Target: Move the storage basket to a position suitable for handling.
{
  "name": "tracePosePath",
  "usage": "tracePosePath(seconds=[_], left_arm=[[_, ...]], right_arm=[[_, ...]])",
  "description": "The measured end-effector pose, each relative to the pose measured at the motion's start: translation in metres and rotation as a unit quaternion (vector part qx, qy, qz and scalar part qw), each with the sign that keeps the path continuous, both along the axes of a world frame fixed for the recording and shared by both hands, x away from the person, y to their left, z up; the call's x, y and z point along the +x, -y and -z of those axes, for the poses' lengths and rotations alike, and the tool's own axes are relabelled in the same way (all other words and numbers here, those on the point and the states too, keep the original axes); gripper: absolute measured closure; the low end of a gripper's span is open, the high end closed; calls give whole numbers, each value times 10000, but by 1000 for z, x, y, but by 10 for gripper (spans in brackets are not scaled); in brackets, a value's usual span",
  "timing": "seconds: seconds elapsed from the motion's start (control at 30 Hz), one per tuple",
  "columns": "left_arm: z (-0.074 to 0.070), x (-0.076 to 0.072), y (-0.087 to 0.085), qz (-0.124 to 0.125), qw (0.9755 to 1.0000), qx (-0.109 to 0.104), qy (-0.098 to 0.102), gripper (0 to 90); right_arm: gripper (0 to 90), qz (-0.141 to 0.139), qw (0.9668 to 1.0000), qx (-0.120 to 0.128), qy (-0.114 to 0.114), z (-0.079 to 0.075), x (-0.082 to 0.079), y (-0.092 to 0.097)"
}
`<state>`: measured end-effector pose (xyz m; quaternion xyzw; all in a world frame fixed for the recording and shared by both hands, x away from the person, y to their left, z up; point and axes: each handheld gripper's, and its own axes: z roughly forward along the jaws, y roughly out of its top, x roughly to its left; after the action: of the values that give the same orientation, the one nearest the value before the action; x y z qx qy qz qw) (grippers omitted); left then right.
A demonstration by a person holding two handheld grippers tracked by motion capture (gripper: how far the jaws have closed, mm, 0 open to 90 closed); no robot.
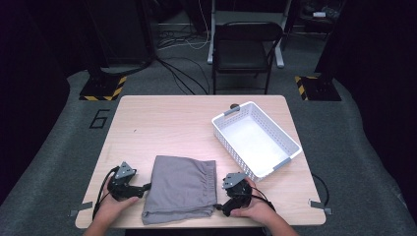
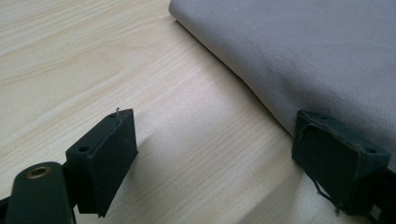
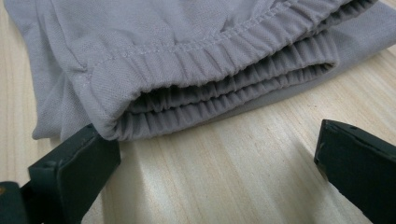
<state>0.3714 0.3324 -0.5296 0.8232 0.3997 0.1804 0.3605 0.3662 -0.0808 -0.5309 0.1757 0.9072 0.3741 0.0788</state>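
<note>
A folded grey garment [image 1: 181, 188] with an elastic waistband lies on the wooden table [image 1: 167, 123] near its front edge. My left gripper [image 1: 145, 187] rests on the table at the garment's left side, jaws open, bare wood between them in the left gripper view, where the grey garment [image 2: 303, 51] runs along the right jaw. My right gripper [image 1: 220, 207] sits at the garment's right side, also open. In the right gripper view the gathered waistband [image 3: 219, 60] lies just ahead of the jaws, its near corner touching the left one.
A white slatted plastic basket [image 1: 290, 141], empty, stands on the right half of the table, just behind my right hand. A black folding chair [image 1: 244, 49] stands beyond the far edge. Cables trail over the floor.
</note>
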Motion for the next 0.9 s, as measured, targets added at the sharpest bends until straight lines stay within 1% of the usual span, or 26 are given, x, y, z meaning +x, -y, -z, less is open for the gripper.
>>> tracePosePath(seconds=[0.03,0.07,0.23,0.27,0.33,0.43,0.47,0.5,0.57,0.63,0.83,0.9], left_arm=[[0,0,0,0,10000,0,0,140],[1,0,1,-54,10000,-31,72,140],[1,0,1,-50,10000,-24,61,141],[0,0,0,-33,10000,-10,10,141],[0,1,0,-41,10000,4,-4,142],[0,1,0,-70,10000,-4,-2,141],[0,1,0,-64,10000,3,-3,141],[0,1,0,-69,10000,3,-1,141],[0,1,1,-81,10000,-2,6,141],[0,1,1,-82,10000,-4,4,141],[0,1,1,-117,9999,-36,-11,142],[0,1,1,-120,9999,-34,-11,142]], right_arm=[[0,-7,10000,0,1,0,0,0],[0,-7,10000,0,1,0,0,0],[0,-65,10000,0,2,0,0,1],[0,-62,10000,1,3,0,0,1],[0,-78,10000,-13,-6,0,0,1],[9,-70,10000,24,-59,0,-1,2],[16,-41,10000,15,-34,0,-1,2],[34,-7,10000,59,-26,0,-1,3],[41,-3,10000,61,-1,-1,-1,3],[51,60,10000,76,18,-1,-1,3],[35,190,9998,63,15,-1,-2,2],[31,224,9997,54,-19,0,-2,2]])
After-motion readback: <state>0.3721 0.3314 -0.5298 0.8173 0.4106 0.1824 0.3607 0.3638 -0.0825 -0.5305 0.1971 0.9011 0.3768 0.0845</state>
